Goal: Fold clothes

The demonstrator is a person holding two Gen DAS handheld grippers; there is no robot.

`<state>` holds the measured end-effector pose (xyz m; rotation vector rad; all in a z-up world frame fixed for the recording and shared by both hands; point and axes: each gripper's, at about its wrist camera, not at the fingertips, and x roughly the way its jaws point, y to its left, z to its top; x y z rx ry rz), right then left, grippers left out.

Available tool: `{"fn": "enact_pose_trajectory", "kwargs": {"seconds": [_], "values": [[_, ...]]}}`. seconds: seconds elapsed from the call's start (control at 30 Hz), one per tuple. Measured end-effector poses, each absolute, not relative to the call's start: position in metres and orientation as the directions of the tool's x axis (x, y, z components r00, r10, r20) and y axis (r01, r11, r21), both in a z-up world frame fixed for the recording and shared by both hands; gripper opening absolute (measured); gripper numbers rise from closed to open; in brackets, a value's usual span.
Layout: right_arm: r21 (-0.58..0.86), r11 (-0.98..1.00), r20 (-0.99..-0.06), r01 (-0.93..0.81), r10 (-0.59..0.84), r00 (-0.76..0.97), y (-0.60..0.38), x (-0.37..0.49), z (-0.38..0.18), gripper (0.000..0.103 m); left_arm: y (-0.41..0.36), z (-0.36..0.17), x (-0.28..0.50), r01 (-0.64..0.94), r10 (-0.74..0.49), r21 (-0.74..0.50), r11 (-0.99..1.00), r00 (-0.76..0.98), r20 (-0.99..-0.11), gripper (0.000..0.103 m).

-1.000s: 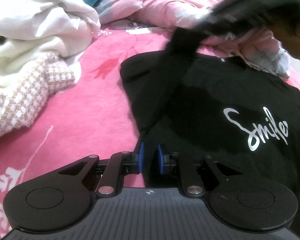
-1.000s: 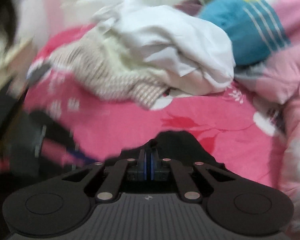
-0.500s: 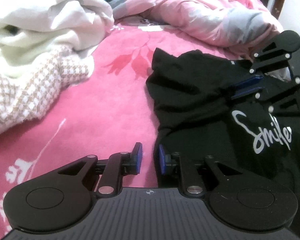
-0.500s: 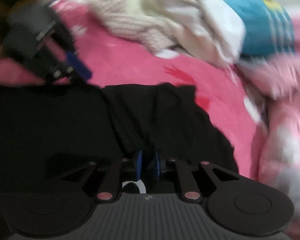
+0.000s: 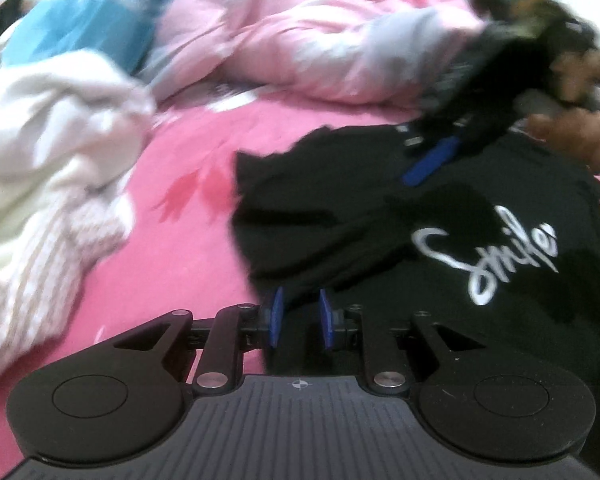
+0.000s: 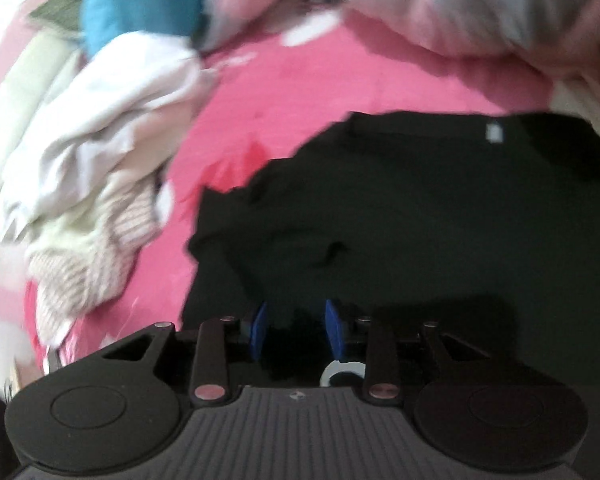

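Note:
A black T-shirt [image 5: 400, 232] with a white "Smile" print lies flat on the pink bed sheet [image 5: 172, 264]; its left sleeve is folded in over the body. My left gripper [image 5: 301, 318] hovers at the shirt's near left edge. Its blue pads stand a little apart, dark cloth shows in the gap, and I see no pinch. Blurred at the upper right, my right gripper [image 5: 424, 164] hangs above the collar in a person's hand [image 5: 572, 128]. In the right wrist view the right gripper [image 6: 297, 330] is over the T-shirt [image 6: 420, 220]; its jaws are opening and grip nothing.
A heap of white, cream and checked clothes [image 5: 52, 160] lies on the sheet to the left, also visible as the heap [image 6: 96, 184]. A rumpled pink quilt [image 5: 320, 40] and a teal item [image 5: 88, 12] bound the far side. Bare pink sheet separates the heap from the shirt.
The right gripper brought the lifted black sleeve down across the shirt, let it go and drew back toward the collar, rolling as it went. The left gripper shifted slightly; its pads stand a little wider.

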<state>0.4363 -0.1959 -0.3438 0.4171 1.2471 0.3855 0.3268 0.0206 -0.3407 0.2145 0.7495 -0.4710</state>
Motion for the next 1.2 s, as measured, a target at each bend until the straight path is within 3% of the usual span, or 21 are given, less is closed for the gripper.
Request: {"fn": "enact_pose_trajectory", "kwargs": {"seconds": [0.2,0.43,0.67,0.77,0.97,1.03,1.1,1.2], "values": [[0.495,0.866,-0.840,0.075,0.455,0.295,-0.200,0.461,-0.362,0.034,-0.012,-0.346,0.340,0.560,-0.387,0.038,0.828,0.619,-0.684,0.031],[0.472,0.874,-0.867,0.113,0.438,0.238,-0.192,0.479,-0.376,0.034,-0.015,-0.348,0.366,0.527,-0.390,-0.002,0.850,0.626,-0.675,0.047],[0.452,0.871,-0.882,0.192,0.406,0.238,-0.201,0.478,-0.371,0.036,-0.017,-0.360,0.376,0.608,-0.442,-0.041,0.793,0.527,-0.726,0.048],[0.470,0.859,-0.877,0.204,0.426,0.223,-0.202,0.481,-0.377,0.036,-0.018,-0.360,0.369,0.644,-0.463,-0.043,0.764,0.500,-0.732,0.047],[0.475,0.868,-0.869,0.144,0.438,0.230,-0.187,0.486,-0.377,0.034,-0.014,-0.362,0.355,0.644,-0.470,-0.049,0.763,0.501,-0.727,0.028],[0.459,0.882,-0.874,0.106,0.427,0.233,-0.181,0.487,-0.376,0.025,-0.012,-0.363,0.354,0.629,-0.472,-0.064,0.775,0.509,-0.720,0.018],[0.445,0.893,-0.877,0.071,0.418,0.235,-0.175,0.489,-0.374,0.006,-0.012,-0.363,0.351,0.616,-0.468,-0.061,0.785,0.526,-0.710,0.010],[0.457,0.889,-0.858,0.023,0.434,0.274,-0.167,0.489,-0.359,0.003,-0.008,-0.359,0.343,0.590,-0.442,-0.018,0.807,0.584,-0.680,0.003]]}}
